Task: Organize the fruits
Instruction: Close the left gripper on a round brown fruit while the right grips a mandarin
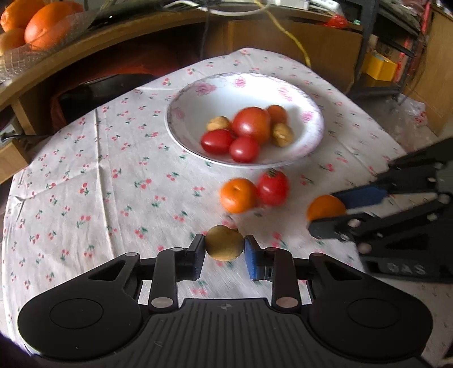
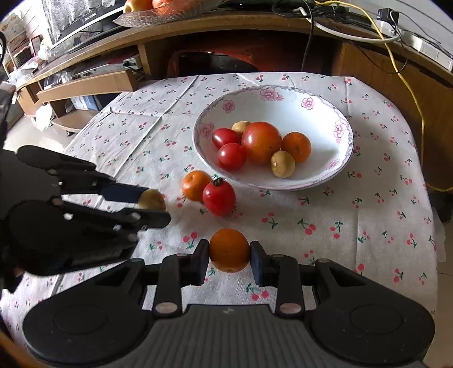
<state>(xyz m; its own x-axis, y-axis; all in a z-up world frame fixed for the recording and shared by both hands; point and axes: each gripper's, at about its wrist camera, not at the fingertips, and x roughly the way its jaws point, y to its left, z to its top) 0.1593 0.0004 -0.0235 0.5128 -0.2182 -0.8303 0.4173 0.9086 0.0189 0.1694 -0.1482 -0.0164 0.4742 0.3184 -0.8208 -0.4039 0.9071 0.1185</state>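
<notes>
Left claw (image 1: 224,249) has its two blue-padded fingers closed in on a small round yellowish-brown fruit (image 1: 224,243), pads touching it on both sides, and it's hanging just above the white cherry-print cloth on the tabletop (image 1: 93,181). Right claw (image 2: 229,252) is doing pretty much the same thing with a small round orange tangerine (image 2: 229,249), pinched snug between its dark pads, also near the front of the tabletop. From the right wrist view you can see the left claw off to the left with its brownish fruit sticking out past the fingertips, and from the left wrist view the right claw shows up at the right edge with the orange one. Between the claws and the bowl, two loose pieces sit on the cloth touching each other: another little orange tangerine (image 2: 196,185) and a shiny red tomato with a dark stem (image 2: 218,198). Further back is the wide white bowl with pink flowers on the rim (image 2: 339,130), and it's got one big red-orange tomato (image 2: 261,143), two smaller red tomatoes (image 2: 231,156), a tangerine and two of the yellowish-brown fruits piled in the middle. Up on the wooden shelf behind the tabletop there's a clear glass dish of big oranges (image 1: 42,25), and a yellow cable (image 2: 407,85) runs down on the right. The left wrist picture is a bit blurry.
</notes>
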